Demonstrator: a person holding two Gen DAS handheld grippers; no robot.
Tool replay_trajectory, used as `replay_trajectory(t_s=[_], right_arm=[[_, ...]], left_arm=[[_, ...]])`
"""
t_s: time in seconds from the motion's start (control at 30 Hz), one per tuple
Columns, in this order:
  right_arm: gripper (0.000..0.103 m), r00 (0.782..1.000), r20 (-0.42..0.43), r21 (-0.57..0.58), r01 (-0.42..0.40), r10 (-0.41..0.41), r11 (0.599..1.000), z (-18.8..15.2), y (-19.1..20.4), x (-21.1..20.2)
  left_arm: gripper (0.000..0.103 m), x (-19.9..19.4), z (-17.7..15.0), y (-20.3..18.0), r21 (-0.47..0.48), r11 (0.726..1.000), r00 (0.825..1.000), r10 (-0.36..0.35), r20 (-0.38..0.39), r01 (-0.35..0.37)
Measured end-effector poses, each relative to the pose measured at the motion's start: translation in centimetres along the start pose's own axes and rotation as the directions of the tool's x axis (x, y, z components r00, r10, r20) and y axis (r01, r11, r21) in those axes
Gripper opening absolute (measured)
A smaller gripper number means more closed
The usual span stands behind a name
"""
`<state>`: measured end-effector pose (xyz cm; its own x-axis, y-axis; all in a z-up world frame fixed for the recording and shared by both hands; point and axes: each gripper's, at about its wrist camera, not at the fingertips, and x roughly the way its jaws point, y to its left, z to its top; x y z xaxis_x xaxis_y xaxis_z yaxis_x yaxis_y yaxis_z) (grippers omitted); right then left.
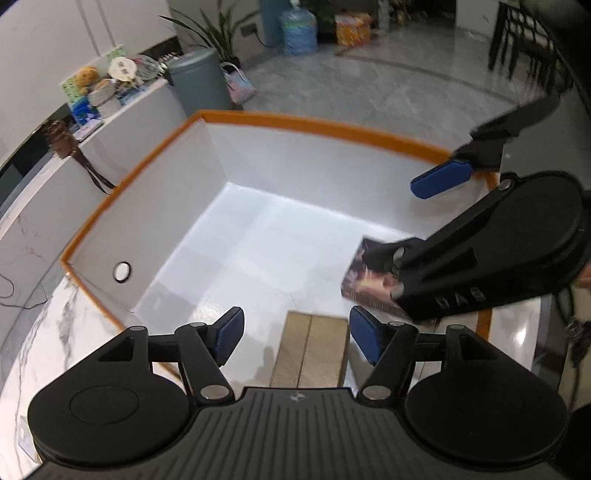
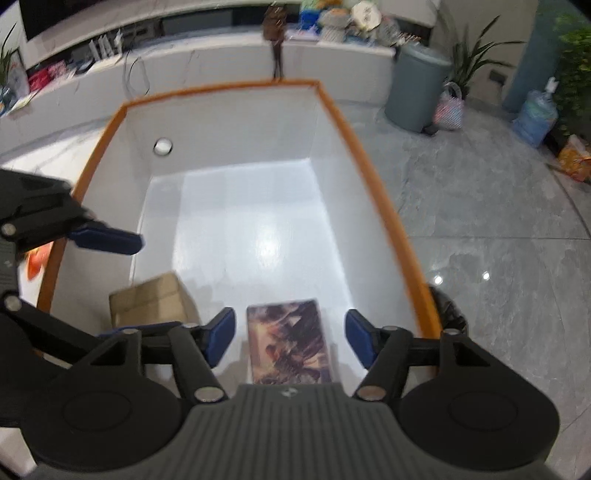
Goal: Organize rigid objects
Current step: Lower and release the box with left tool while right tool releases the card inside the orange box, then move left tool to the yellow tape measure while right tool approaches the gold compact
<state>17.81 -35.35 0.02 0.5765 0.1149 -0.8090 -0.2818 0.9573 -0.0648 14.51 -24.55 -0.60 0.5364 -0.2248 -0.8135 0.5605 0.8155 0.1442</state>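
Observation:
A big white box with an orange rim (image 1: pixel 295 122) (image 2: pixel 373 173) stands on the marble counter. A tan cardboard box (image 1: pixel 314 350) (image 2: pixel 151 299) lies on its floor, below my open left gripper (image 1: pixel 295 339), apart from the pads. A flat box with dark printed artwork (image 2: pixel 288 339) (image 1: pixel 364 284) lies on the floor beside it, under my open right gripper (image 2: pixel 290 338). The right gripper shows in the left wrist view (image 1: pixel 413 221), partly covering the printed box. The left gripper shows at the left of the right wrist view, one blue finger (image 2: pixel 110 238) over the rim.
The white box has a round hole (image 1: pixel 122 271) in one wall. A grey bin (image 1: pixel 201 79), a plant, a water jug (image 1: pixel 299 31) and a cluttered white ledge (image 1: pixel 103 92) stand beyond. An orange thing (image 2: pixel 37 262) lies left of the box.

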Motion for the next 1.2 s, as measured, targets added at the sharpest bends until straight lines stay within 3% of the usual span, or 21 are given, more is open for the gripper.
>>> replay_trajectory(t_s=[0.17, 0.5, 0.73, 1.2], right_arm=[[0.069, 0.994, 0.076, 0.104, 0.070, -0.078, 0.992, 0.5, -1.0, -1.5], [0.069, 0.984, 0.147, 0.173, 0.074, -0.100, 0.982, 1.1, -0.5, -3.6], [0.069, 0.983, 0.155, 0.152, 0.069, -0.093, 0.986, 1.1, 0.6, -4.0], [0.070, 0.983, 0.180, 0.067, 0.034, -0.045, 0.997, 1.8, 5.3, -4.6]], left_arm=[[0.078, -2.1, 0.4, 1.2, -0.076, 0.997, 0.997, 0.006, 0.074, -0.001], [0.078, -4.9, -0.1, 3.1, -0.158, 0.987, 0.988, 0.054, 0.147, -0.030], [0.078, -6.3, -1.1, 4.4, -0.187, 0.982, 0.985, 0.060, 0.164, -0.029], [0.078, -8.3, -4.9, 8.3, -0.248, 0.961, 0.975, 0.160, 0.154, -0.119]])
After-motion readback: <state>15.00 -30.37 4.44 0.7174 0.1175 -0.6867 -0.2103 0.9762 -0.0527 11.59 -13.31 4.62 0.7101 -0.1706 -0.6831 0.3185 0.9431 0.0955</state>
